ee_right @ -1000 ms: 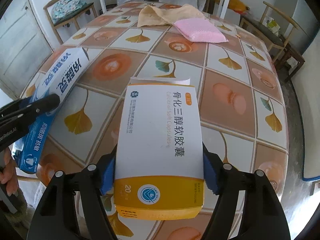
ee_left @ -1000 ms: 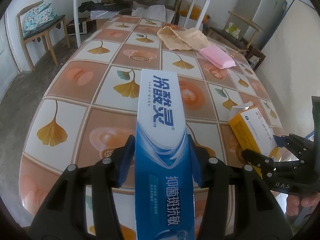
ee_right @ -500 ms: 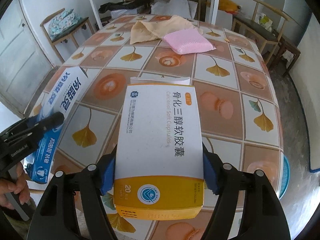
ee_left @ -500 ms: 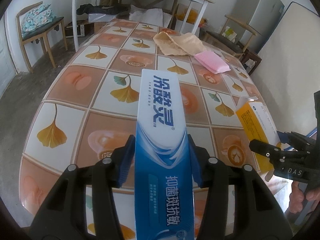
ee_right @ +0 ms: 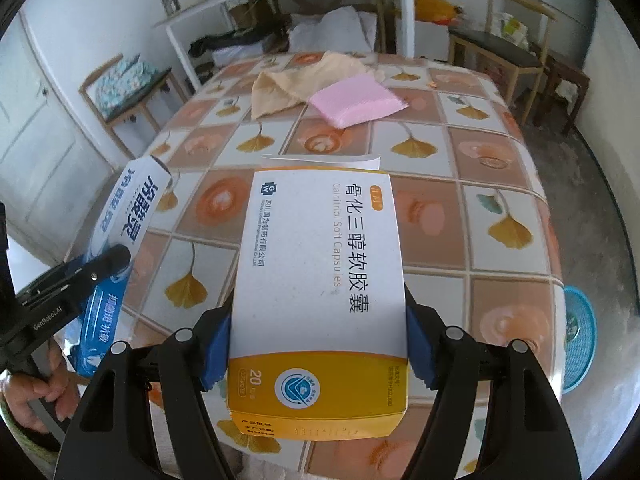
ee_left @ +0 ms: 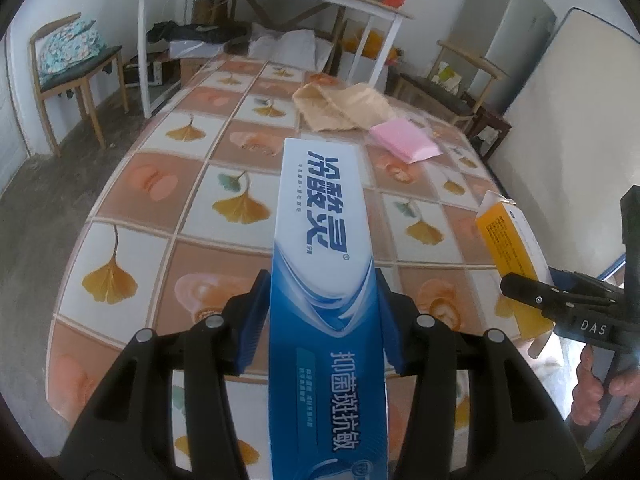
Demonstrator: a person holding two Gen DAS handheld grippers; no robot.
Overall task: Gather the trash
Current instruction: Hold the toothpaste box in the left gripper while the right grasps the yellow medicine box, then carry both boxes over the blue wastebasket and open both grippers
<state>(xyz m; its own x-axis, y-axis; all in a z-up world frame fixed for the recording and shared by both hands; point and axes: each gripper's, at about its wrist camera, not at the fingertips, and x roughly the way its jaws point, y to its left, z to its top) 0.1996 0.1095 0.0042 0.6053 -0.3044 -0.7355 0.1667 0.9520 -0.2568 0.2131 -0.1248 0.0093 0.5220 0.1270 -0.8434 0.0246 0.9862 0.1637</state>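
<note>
A: Above the near end of the desk (ee_left: 128, 200), what does each unit hold?

B: Left gripper (ee_left: 322, 316): fingers (ee_left: 252, 320) partly closed, blue pads pressed against both long sides of the blue-and-white toothpaste box (ee_left: 320, 240). The box lies lengthwise between them, its far end pointing toward the far side of the desk, clear of the surface.

A: And the right unit?

B: Right gripper (ee_right: 318, 344): fingers (ee_right: 216, 348) set wider, pads clamped on both sides of the white-and-yellow medicine box (ee_right: 320, 264). Its top flap stands open at the far end. This box is also held clear of the patterned cloth.

A: Relative position of the two?

B: Side by side, apart; each appears at the edge of the other's view, with a hand (ee_right: 24, 396) on the left handle.

A: Other items on the desk?

B: At the far end: a pink pad (ee_right: 356, 104) resting beside and touching a beige cloth (ee_right: 288, 84). A blue basket (ee_right: 578, 336) sits on the floor, right of the desk.
</note>
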